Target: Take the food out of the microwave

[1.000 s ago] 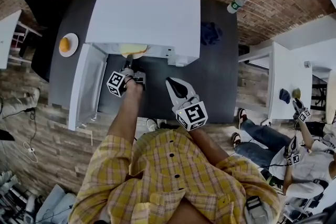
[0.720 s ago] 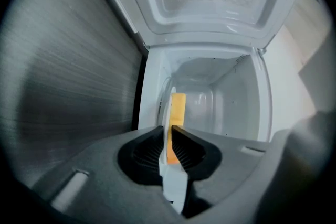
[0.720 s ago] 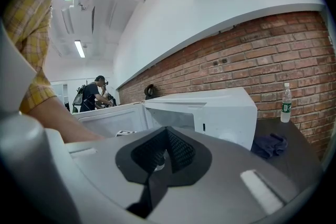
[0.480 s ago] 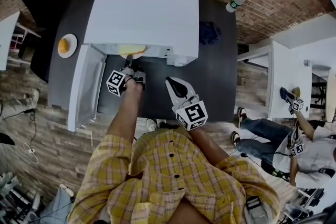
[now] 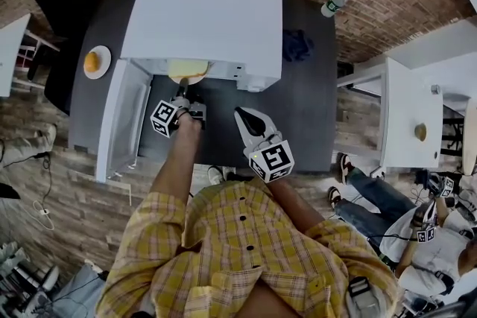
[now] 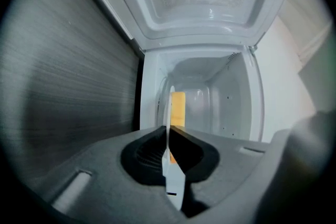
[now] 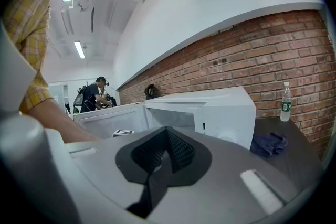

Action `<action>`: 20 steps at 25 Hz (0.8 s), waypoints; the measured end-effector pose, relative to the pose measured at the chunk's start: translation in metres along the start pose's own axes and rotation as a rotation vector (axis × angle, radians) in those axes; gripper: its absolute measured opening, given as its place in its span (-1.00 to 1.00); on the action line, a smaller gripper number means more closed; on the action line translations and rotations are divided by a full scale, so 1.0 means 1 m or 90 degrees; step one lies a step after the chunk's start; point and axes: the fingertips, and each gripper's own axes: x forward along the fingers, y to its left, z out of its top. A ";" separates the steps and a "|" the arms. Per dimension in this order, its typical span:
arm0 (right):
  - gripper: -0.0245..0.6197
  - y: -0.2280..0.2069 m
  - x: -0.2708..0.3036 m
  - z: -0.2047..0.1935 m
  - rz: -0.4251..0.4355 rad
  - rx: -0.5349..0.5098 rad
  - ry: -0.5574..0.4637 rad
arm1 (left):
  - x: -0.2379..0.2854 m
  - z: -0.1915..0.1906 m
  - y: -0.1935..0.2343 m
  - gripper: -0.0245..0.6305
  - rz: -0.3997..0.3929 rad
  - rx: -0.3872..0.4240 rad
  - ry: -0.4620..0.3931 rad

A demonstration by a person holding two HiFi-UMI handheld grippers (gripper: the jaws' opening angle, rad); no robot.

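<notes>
White, stiff-looking and probably slippery, the plate [image 6: 173, 176] with the yellow food [image 6: 178, 107] sits in the mouth of the microwave [image 5: 201, 18], where your left gripper [image 5: 182, 91] pinches its thin rim, so hold it level, while your right gripper [image 5: 242, 115] has its jaws pressed together.

No legible text, no readable labels

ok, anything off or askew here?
Nothing stands out. The left hand-held gripper is shut on the plate at the mouth of the open microwave; the yellow food sits on it, no spill shows. The right hand-held gripper is shut, empty.
</notes>
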 end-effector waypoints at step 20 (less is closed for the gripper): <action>-0.91 0.019 -0.028 0.002 -0.001 0.013 -0.029 | -0.072 -0.013 -0.035 -0.88 -0.040 -0.019 0.000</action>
